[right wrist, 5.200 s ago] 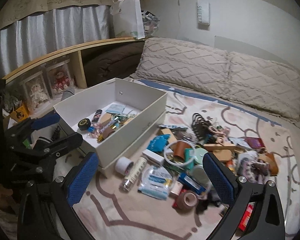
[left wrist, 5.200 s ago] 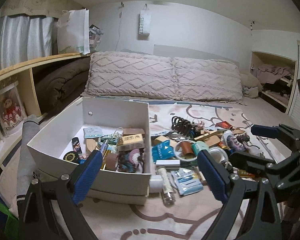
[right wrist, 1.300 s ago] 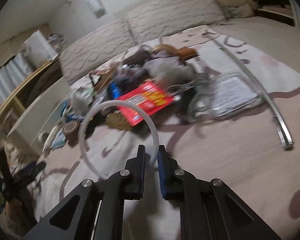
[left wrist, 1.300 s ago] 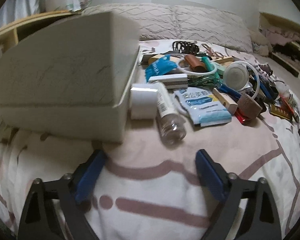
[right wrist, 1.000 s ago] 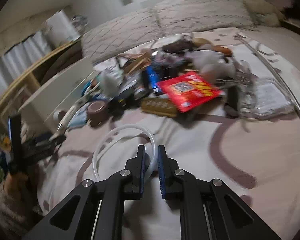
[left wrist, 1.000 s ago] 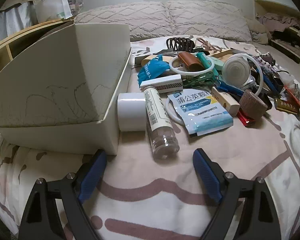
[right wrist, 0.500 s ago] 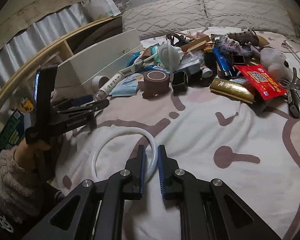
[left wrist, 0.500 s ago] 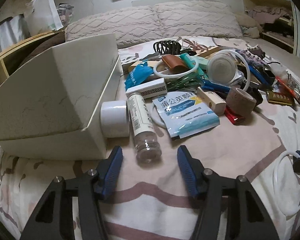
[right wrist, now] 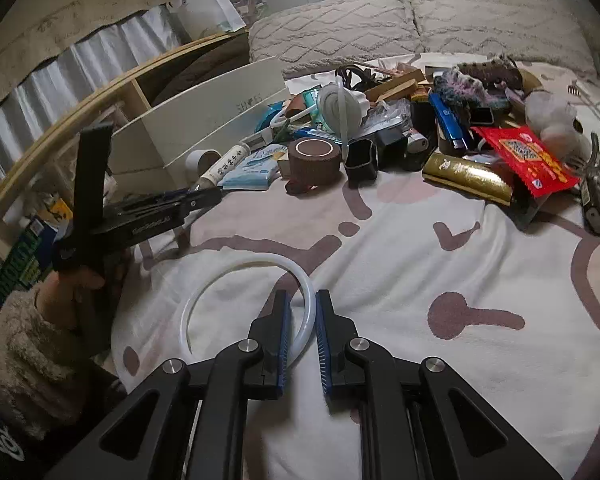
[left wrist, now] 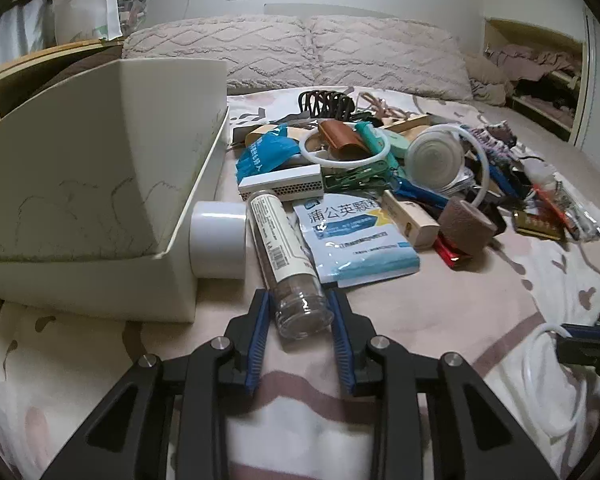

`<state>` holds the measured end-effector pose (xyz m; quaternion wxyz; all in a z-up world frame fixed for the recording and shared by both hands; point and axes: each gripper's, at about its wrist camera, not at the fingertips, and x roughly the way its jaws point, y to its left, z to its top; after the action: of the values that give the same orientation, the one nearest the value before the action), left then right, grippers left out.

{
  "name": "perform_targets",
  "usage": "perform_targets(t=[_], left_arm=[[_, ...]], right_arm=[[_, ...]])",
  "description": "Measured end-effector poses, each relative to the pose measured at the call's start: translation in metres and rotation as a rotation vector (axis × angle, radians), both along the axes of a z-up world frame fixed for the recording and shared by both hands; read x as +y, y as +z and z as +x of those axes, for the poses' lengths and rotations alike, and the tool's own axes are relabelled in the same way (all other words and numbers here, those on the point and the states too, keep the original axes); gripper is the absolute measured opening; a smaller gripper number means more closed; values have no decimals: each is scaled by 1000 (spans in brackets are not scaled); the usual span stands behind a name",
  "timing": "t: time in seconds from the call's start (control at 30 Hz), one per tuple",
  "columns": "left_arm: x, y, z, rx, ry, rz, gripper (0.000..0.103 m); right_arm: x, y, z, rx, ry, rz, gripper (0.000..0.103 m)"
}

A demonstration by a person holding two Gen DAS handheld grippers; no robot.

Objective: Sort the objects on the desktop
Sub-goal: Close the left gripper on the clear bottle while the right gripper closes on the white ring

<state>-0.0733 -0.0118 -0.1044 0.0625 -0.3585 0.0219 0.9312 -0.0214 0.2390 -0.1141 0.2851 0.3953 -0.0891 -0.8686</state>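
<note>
My left gripper (left wrist: 300,308) has closed its blue pads on the base of a clear spice bottle (left wrist: 284,248) with a white label, lying on the bed next to a white tape roll (left wrist: 218,240) and the white box (left wrist: 100,160). My right gripper (right wrist: 302,312) lies low on the bedspread with a white plastic ring (right wrist: 244,276) between its pads; the pads stand slightly apart around the ring, which rests on the sheet. The ring also shows in the left wrist view (left wrist: 540,380). The left gripper shows in the right wrist view (right wrist: 204,196).
A heap of small objects covers the bed: a blue-white sachet (left wrist: 356,236), brown tape roll (left wrist: 466,228), white comb box (left wrist: 280,184), round white lid (left wrist: 434,156), red packet (right wrist: 528,156), gold bar (right wrist: 468,178). Pillows (left wrist: 300,52) lie behind. A wooden shelf (right wrist: 60,120) runs along the left.
My left gripper has moved forward and closed onto the bottle's base. My right gripper's pads have parted slightly around the white ring, which now lies on the bedspread.
</note>
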Motion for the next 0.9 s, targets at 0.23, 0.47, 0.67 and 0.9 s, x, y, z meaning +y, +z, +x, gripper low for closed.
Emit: perform_targets(t=[0.23,0.47,0.67,0.9], left_arm=[[2,1,25,-5,-31,-20,30],[0,5,60,-23,-87,-70,29],[2,4,71,-18,-100,-137,29],[6,4,55,11,-45,-134,48]], right_arm=[[-3,1,3,29,1,23,13],[-3,1,3,31,1,23,13],[-5,1,5,42,-4,41,13],[3,6,6,47,-21,-20,25]])
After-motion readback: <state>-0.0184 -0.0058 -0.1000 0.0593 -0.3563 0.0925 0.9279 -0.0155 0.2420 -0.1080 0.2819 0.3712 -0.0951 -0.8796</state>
